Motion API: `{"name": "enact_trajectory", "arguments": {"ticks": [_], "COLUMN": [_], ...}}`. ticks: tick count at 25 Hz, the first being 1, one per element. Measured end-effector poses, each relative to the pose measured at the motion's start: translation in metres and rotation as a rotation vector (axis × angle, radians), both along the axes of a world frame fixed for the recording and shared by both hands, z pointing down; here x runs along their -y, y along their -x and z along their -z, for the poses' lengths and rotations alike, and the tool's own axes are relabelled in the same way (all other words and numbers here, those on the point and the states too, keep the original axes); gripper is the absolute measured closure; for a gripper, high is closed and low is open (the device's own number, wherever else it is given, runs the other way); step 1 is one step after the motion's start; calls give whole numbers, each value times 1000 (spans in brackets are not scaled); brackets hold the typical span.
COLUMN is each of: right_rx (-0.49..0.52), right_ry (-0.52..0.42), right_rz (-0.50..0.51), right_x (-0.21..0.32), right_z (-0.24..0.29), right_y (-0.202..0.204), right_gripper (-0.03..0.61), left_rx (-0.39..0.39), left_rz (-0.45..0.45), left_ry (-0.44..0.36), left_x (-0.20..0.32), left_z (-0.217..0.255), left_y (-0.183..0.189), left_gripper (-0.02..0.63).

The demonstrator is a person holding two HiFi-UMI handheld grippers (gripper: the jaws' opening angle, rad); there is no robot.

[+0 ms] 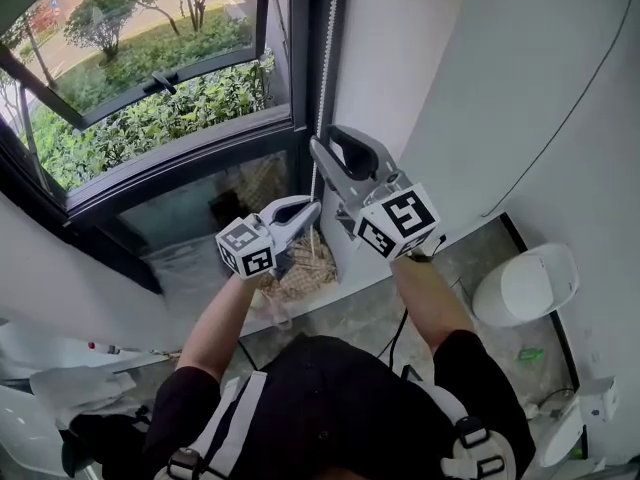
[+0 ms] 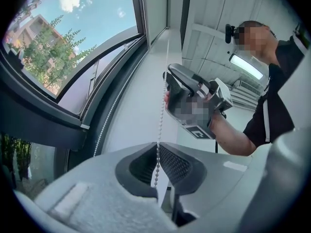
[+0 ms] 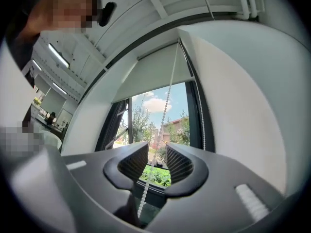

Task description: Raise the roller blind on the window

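The white bead chain [image 1: 321, 78] hangs down the dark window frame beside the white wall. My left gripper [image 1: 311, 209] is lower on it and shut on the bead chain [image 2: 159, 125], which runs up out of my left gripper [image 2: 157, 160]. My right gripper [image 1: 320, 148] is higher up, just above the left one. In the right gripper view the right gripper [image 3: 156, 160] stands open. The bead chain [image 3: 166, 106] passes loosely between its pads. The roller blind [image 3: 155, 71] is rolled high, covering only the top of the window [image 3: 160, 115].
A second strand of the chain [image 3: 202, 125] hangs along the right side of the frame. A woven basket [image 1: 305, 266] sits on the floor below the grippers. A white round bin [image 1: 525, 284] stands at the right. A thin cable [image 1: 570, 108] runs down the white wall.
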State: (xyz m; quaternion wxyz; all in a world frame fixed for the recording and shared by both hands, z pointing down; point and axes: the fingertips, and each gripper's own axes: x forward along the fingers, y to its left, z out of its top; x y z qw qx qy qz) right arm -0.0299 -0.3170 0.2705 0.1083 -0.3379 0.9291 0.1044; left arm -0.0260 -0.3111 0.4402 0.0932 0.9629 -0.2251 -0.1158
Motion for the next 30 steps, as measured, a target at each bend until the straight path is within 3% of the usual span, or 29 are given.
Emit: {"name": "enact_trajectory", "arguments": {"ticks": [4, 6, 11, 14, 19, 23, 26, 28, 30], "right_rx": [94, 91, 54, 81, 20, -48, -80, -99, -111], "right_ry": [49, 39, 15, 31, 93, 252, 279, 270, 260], "right_rz": [53, 46, 24, 31, 2, 1, 2, 4, 3], "right_x": [4, 5, 5, 3, 1, 5, 0, -2, 0], "right_z": [17, 19, 13, 8, -57, -140, -159, -157, -155], "right_y": [6, 6, 5, 1, 2, 2, 1, 3, 4], "right_gripper": [475, 551, 568, 570, 571, 571, 571, 571, 571], "left_rx": [-8, -11, -32, -15, 59, 252, 315, 319, 305], "left_rz": [-6, -9, -2, -4, -15, -40, -58, -69, -74], "left_ry": [-1, -3, 12, 29, 177, 275, 275, 250, 204], "left_x": [-7, -7, -5, -3, -5, -29, -41, -39, -33], "left_z": [0, 1, -2, -9, -75, -154, -171, -161, -140], "left_y": [3, 1, 5, 4, -6, -14, -15, -13, -8], "left_gripper": [596, 597, 595, 595, 597, 595, 589, 498, 479]}}
